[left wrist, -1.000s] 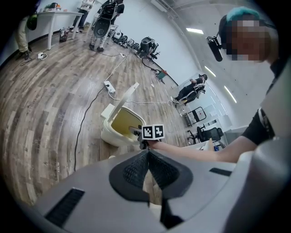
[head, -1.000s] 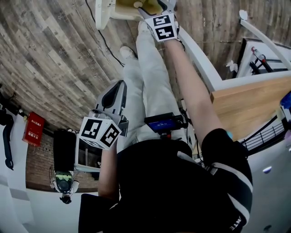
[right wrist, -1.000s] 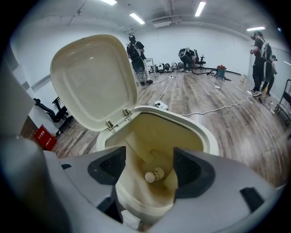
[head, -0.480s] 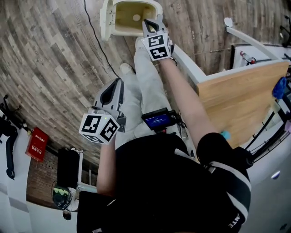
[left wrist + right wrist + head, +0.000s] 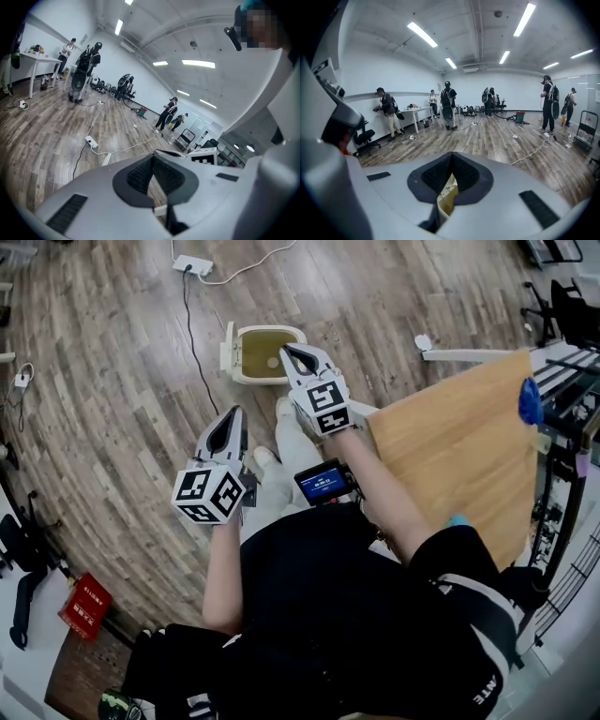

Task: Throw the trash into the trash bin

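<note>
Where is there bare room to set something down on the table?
Most of the table top is bare, from the near edge to the blue object at its far corner. It is crowded only there.

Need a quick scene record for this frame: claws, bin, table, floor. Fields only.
left claw: shut, nothing between its jaws, held up above the wood floor
right claw: shut, tips line up with the trash bin in the head view
trash bin: on the floor, lid open, small pale item inside
table: wooden top at the person's right, blue object at its far edge
power strip: on the floor beyond the bin, cable attached
</note>
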`<state>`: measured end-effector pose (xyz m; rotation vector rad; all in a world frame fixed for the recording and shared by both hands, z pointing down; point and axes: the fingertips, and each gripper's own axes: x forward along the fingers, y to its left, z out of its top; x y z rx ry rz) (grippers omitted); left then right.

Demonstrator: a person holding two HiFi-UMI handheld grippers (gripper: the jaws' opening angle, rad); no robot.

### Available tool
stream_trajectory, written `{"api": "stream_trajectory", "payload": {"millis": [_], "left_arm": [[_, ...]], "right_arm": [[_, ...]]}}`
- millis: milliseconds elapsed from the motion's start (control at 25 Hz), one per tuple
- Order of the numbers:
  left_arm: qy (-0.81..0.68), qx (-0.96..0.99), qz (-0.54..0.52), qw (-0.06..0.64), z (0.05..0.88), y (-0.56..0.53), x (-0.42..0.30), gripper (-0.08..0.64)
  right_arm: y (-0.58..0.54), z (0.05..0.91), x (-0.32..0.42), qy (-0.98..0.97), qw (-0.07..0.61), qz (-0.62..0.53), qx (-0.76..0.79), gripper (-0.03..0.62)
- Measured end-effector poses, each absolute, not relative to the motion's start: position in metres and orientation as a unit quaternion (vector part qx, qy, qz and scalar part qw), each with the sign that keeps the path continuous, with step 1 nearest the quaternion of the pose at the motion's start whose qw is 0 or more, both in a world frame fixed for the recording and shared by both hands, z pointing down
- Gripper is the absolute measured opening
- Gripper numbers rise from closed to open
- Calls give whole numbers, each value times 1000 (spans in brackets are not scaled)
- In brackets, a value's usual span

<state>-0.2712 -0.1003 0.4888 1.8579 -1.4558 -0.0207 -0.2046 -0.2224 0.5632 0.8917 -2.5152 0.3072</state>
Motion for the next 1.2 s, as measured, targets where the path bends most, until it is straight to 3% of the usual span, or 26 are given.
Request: {"api": "stream_trajectory", "payload": {"millis": [320,560,760,1200], "left_arm": [[-573,771,-46,273,390,-100,-271,6],[-576,787,-47,214,343,-83,-272,6],[-571,803,-52,163,311,-79,-266,6],[-537,831,-44,139,293,-81,-228,6]], "right_arm": [[-169,391,-202,-940,122,49,316,-3],[-126,307,-196,-954,56,22,294,-3],[-114,281,-192,-957,30,-1,288,-3],[-97,267,-163,-954,21,-2,300,-3]]}}
